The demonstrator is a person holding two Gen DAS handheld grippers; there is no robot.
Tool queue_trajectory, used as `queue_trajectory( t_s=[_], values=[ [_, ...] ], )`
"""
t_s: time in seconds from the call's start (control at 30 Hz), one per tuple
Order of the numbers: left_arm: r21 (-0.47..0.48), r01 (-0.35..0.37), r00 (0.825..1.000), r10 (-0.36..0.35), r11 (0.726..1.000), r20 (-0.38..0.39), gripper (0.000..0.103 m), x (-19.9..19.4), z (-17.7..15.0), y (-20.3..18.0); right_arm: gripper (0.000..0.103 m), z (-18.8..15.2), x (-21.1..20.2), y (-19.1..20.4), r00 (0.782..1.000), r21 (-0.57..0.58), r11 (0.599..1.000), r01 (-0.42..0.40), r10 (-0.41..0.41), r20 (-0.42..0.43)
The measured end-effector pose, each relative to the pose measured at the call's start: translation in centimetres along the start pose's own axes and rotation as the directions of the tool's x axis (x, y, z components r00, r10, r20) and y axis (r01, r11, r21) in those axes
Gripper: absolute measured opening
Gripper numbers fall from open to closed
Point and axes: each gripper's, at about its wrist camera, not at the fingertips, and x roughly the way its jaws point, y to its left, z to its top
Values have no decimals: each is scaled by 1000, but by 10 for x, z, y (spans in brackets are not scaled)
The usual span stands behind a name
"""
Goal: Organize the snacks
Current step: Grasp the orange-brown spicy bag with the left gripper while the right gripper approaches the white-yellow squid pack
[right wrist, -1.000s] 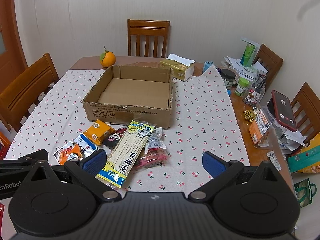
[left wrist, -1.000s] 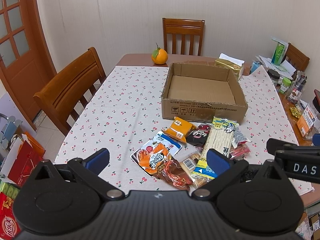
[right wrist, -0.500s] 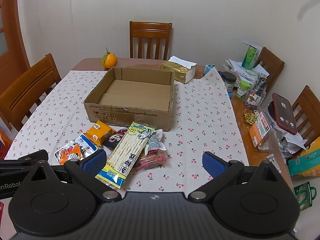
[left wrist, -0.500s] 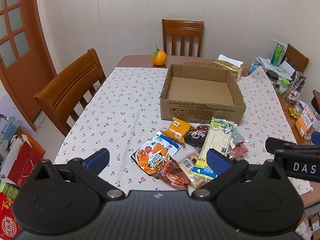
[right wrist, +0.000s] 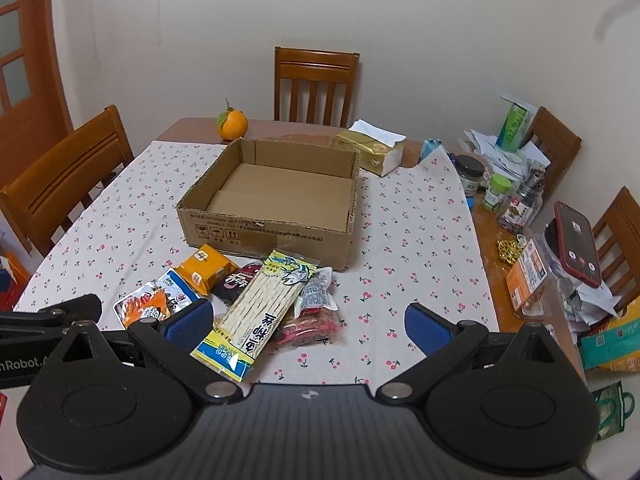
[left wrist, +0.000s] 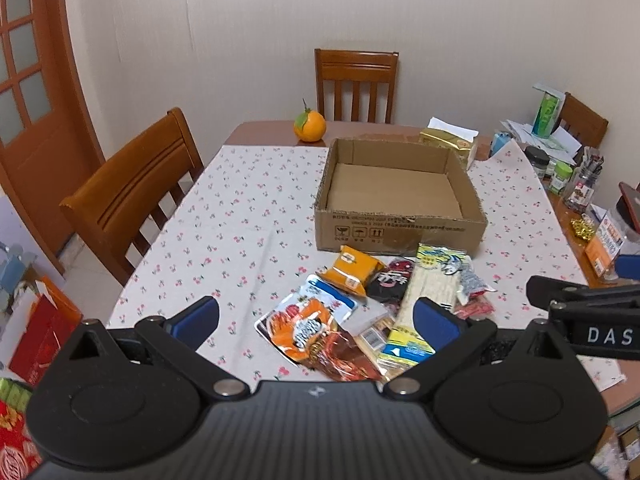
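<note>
An empty open cardboard box [left wrist: 400,232] [right wrist: 272,236] sits mid-table on a cherry-print cloth. In front of it lies a pile of snack packets: an orange packet [left wrist: 352,270] [right wrist: 206,268], a dark red-and-black packet [left wrist: 390,280], a long pale fish-strip packet [left wrist: 428,296] [right wrist: 266,308], an orange-and-blue bag [left wrist: 308,324] [right wrist: 154,304] and a red wrapper [right wrist: 308,326]. My left gripper [left wrist: 316,320] hovers open above the pile's near side, holding nothing. My right gripper [right wrist: 308,326] is open too, above the pile's right part.
An orange fruit [left wrist: 310,126] and a gold tissue box [right wrist: 370,150] stand behind the box. Jars, papers and a phone [right wrist: 576,244] crowd the table's right edge. Wooden chairs [left wrist: 132,192] stand at the left, far and right sides. Bags lie on the floor at left.
Both grippers have risen or tilted slightly, so the table and box sit a little lower in both views. The snacks have not moved.
</note>
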Motion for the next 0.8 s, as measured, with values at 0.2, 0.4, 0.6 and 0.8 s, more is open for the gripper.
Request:
queue_trajectory(
  t_s=[0.2, 0.4, 0.6, 0.8],
  values=[
    [62, 37, 998, -40, 997, 40, 102, 14, -6, 5, 103, -1, 15, 5, 1000, -24, 999, 29, -29, 0],
    [76, 116, 993, -116, 990, -12, 102, 44, -13, 24, 103, -2, 33, 7, 999, -21, 999, 47, -47, 7],
    [138, 139, 989, -132, 981, -60, 102, 76, -25, 41, 103, -10, 53, 9, 998, 2, 998, 65, -65, 11],
    [171, 169, 982, -152, 971, -110, 102, 113, -28, 44, 103, -21, 75, 15, 997, 8, 997, 71, -71, -37]
  ],
)
